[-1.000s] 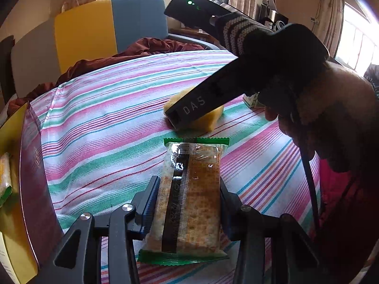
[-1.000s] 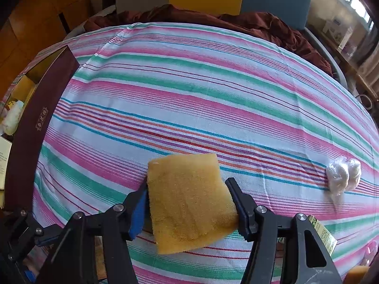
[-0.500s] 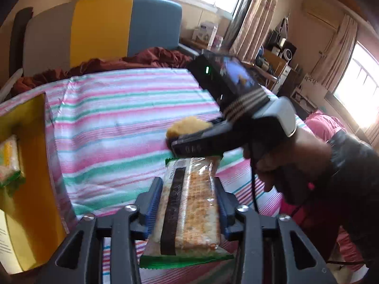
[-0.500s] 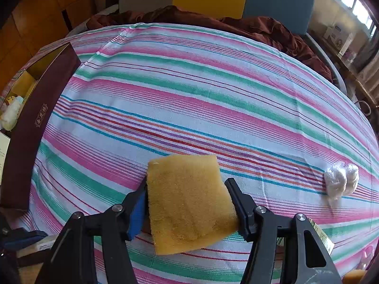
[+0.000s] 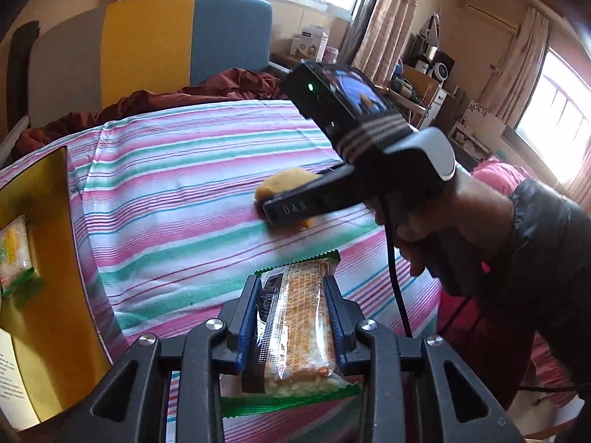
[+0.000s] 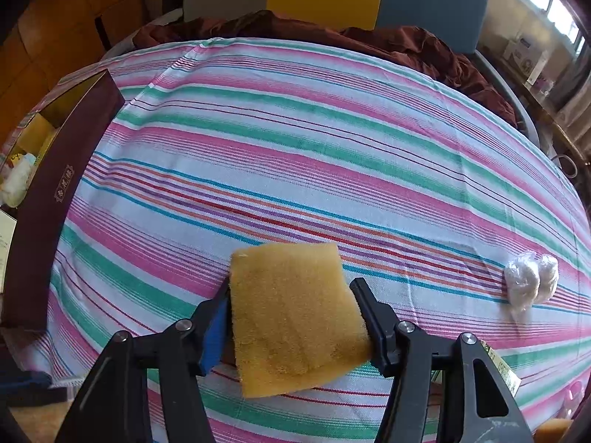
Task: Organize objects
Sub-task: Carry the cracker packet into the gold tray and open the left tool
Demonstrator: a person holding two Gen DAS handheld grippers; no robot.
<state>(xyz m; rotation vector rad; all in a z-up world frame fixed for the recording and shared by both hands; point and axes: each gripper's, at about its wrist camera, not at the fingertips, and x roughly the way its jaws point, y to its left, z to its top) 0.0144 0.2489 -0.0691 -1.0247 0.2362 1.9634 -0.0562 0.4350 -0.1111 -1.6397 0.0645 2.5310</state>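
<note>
Starting at the far left: your box (image 5: 55, 258) sits open at the left edge of the striped cloth (image 5: 177, 192), maroon outer wall, yellow lining inside. A green-edged cracker packet (image 5: 14, 254) lies in it w/ a printed sheet (image 5: 14, 376) nearer the camera; the right wrist view shows the same box (image 6: 44, 199) w/ smth pale inside, too small to tell.

Left gripper (image 5: 291, 317) is angled downward over the near edge of the cloth. Its jaws are clamped on a second cracker packet (image 5: 295, 325), blue pads pressing both long sides; packet runs lengthwise btwn them, green crimped ends sticking out front and back, clear of the cloth.

Further right in the left wrist view, your right hand (image 5: 424, 236) grips the handle of the right gripper (image 5: 291, 206), dark sleeve (image 5: 546, 258) behind it, cable hanging down. That gripper tips steeply toward the cloth.

In its own view the right gripper (image 6: 291, 306) has its jaws closing on a yellow sponge (image 6: 291, 317). Sponge sits square btwn them, touching both, front edge poking out past the tips, lower corner sagging toward the cloth.

Well right of the sponge, a small clear-wrapped white bundle (image 6: 528, 280) lies on the cloth by itself. Beyond the cloth: rumpled dark red blanket (image 6: 406, 44) and a grey, yellow and blue headboard (image 5: 147, 48).
</note>
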